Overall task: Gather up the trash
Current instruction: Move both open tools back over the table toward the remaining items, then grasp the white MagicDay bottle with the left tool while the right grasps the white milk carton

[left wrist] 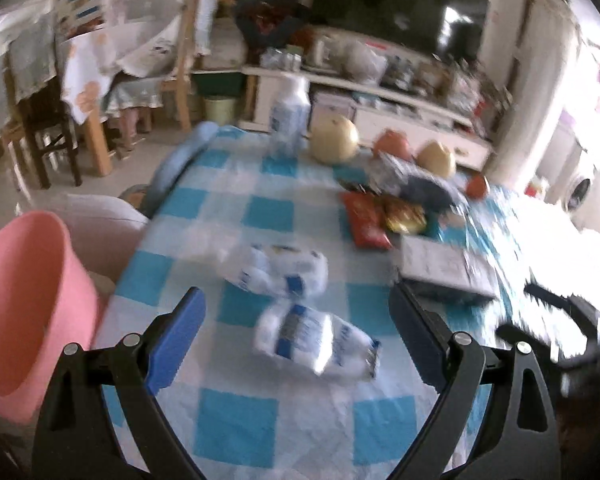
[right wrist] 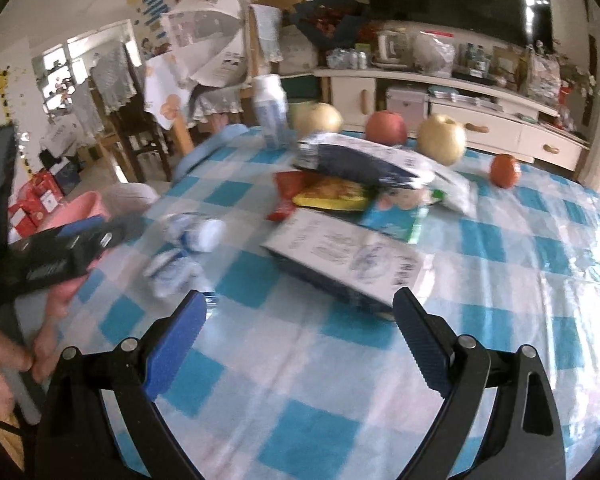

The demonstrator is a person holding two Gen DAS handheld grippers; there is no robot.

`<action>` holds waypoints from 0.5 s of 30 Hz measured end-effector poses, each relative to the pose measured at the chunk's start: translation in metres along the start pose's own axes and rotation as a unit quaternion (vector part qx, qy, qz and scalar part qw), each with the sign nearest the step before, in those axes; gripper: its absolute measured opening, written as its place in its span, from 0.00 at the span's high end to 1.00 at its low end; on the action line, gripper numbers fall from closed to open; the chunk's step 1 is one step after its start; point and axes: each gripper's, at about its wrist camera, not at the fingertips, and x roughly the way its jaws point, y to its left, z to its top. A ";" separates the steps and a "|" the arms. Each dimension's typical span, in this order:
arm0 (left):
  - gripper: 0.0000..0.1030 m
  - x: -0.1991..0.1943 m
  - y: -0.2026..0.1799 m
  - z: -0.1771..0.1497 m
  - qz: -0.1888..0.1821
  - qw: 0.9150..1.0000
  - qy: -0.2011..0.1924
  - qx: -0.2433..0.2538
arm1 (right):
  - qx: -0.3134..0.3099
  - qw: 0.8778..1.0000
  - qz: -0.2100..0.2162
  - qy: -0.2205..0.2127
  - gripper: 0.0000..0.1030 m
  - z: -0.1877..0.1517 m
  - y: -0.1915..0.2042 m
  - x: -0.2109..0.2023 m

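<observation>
Left gripper (left wrist: 296,314): fingers spread wide, nothing between them, over the checked tablecloth (left wrist: 236,424) near the table's left edge.
Nearest trash: crumpled white-and-blue wrapper (left wrist: 320,340) lies just ahead, between the blue pads and not touched by them.
Second wrapper (left wrist: 284,270): just beyond the 1st, apart from it, open cloth to its left.
Pink bin (left wrist: 24,300): off the left edge, rim near the left finger.
Right gripper (right wrist: 300,312): wide too, empty, bare cloth under it and plenty of room to the right.
White-and-dark box (right wrist: 348,264): just past the right finger.
Snack packets (right wrist: 332,192): heaped mid-table, overlapping.
Far edge: white bottle (right wrist: 272,108) upright, 4 fruits (right wrist: 440,138) in a loose row.
Left side, right view: a hand (right wrist: 0,364) grips the other tool.
</observation>
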 end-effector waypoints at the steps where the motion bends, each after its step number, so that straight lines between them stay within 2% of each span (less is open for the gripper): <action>1: 0.10 0.004 -0.007 -0.005 -0.004 1.000 0.010 0.015 | 0.004 1.000 -0.003 0.002 0.09 0.000 -0.007 0.002; 4: 0.10 0.011 -0.019 -0.011 -0.012 0.999 0.026 0.039 | 0.024 0.999 -0.018 0.016 0.09 0.001 -0.031 0.011; 8: 0.10 0.021 -0.028 -0.016 -0.022 0.997 0.048 0.060 | 0.048 0.998 -0.012 0.043 0.09 0.001 -0.053 0.026; 15: 0.10 0.040 -0.033 -0.024 0.005 0.993 0.078 0.088 | 0.054 0.995 0.031 0.080 0.09 0.001 -0.054 0.052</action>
